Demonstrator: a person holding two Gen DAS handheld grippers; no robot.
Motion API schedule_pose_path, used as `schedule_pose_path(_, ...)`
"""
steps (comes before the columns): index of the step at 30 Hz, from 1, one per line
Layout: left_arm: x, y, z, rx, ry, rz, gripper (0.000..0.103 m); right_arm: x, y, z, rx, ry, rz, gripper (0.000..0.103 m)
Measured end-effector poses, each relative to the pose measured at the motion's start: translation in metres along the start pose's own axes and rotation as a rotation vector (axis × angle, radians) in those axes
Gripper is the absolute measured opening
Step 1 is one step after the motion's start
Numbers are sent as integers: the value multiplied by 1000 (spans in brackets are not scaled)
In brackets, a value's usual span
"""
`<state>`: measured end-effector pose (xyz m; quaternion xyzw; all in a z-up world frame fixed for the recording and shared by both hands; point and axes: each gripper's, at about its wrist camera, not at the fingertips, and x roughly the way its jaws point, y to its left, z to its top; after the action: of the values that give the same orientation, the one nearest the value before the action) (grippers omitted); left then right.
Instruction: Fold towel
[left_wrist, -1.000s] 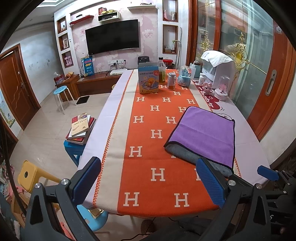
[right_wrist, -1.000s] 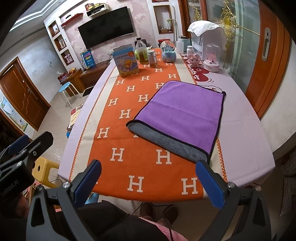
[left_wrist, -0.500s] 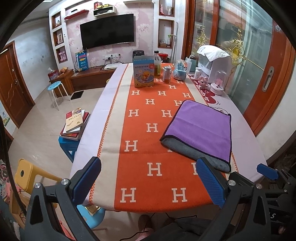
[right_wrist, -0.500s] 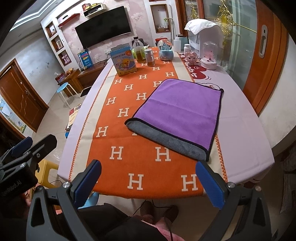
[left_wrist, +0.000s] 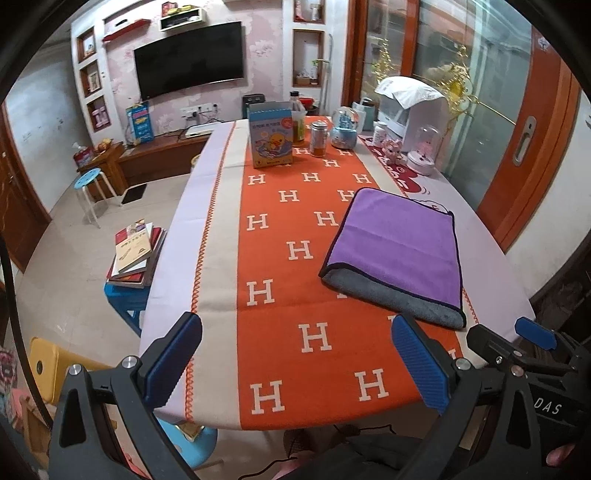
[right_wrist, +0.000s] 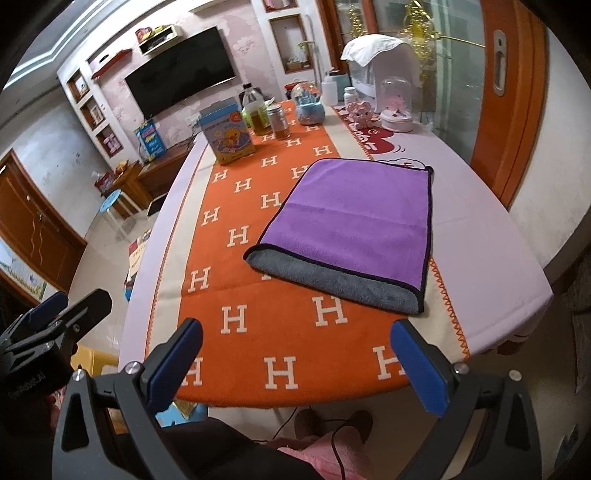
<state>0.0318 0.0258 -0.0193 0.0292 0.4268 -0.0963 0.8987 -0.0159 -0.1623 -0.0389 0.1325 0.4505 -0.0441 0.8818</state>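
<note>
The towel (right_wrist: 351, 229) lies on the right side of the surface (right_wrist: 480, 229), already folded once, purple side up with the grey layer showing along its near edge. Both the left claw (left_wrist: 297, 363) and the right claw (right_wrist: 295, 363) hang wide open and empty, short of it. Judging by this, one fold is done; further folds may remain.

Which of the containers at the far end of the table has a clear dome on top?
The white-based dome ornament, rightmost, beside the pink figurine; the bottle and jar have caps.
</note>
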Motion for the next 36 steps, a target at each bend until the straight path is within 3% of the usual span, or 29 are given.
schedule_pose_path(6, 10, 2, 8, 61, -1, -69, 102, 1, -4, -5, 59, -38, -38, 101)
schedule_pose_path(19, 51, -15, 25, 153, 57, -123, 102, 2, -44, -8, 138, -96, -178, 101)
schedule_pose_path(26, 88, -32, 41, 207, 104, -151, 102, 19, -67, -1, 99, -112, -178, 100)
schedule_pose_path(36, 143, -53, 59, 294, 121, -152, 102, 65, -102, 8, 73, -48, -147, 99)
